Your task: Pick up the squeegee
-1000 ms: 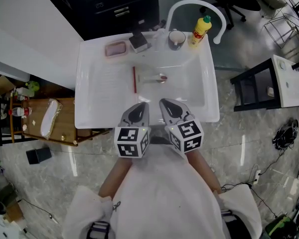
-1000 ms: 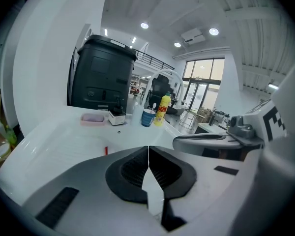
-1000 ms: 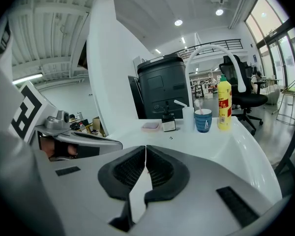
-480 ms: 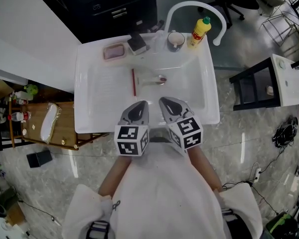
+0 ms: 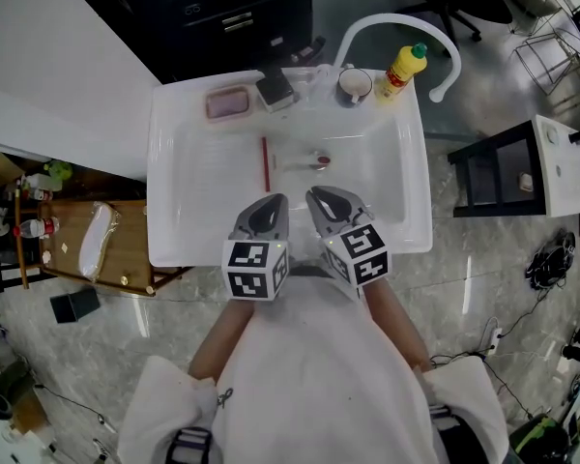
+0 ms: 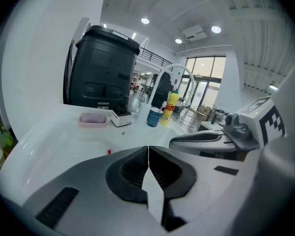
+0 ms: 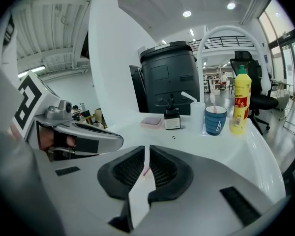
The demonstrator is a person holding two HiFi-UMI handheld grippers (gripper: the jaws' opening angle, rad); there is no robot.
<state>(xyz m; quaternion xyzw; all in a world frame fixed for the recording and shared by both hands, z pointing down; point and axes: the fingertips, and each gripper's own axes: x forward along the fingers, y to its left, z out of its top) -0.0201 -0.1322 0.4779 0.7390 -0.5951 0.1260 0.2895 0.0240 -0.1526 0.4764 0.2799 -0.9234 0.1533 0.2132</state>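
The squeegee (image 5: pixel 267 163), with a red blade and a pale handle pointing right, lies flat in the white sink (image 5: pixel 184 182). In the left gripper view only a small red bit of the squeegee (image 6: pixel 108 152) shows past the jaws. My left gripper (image 5: pixel 268 207) and right gripper (image 5: pixel 318 199) hover side by side over the sink's near rim, just short of the squeegee. Both are shut and hold nothing. The left gripper (image 6: pixel 148 154) shows closed jaws, and so does the right gripper (image 7: pixel 146 156).
Along the sink's back ledge stand a pink soap dish (image 5: pixel 225 102), a small black-and-white box (image 5: pixel 275 89), a blue cup (image 5: pixel 352 85) and a yellow bottle (image 5: pixel 403 70). A white arched faucet (image 5: pixel 396 22) rises behind. A wooden table (image 5: pixel 116 249) is left, a black stand (image 5: pixel 493 177) right.
Both grippers have edged forward towards the sink, side by side and still shut. The squeegee has not moved.
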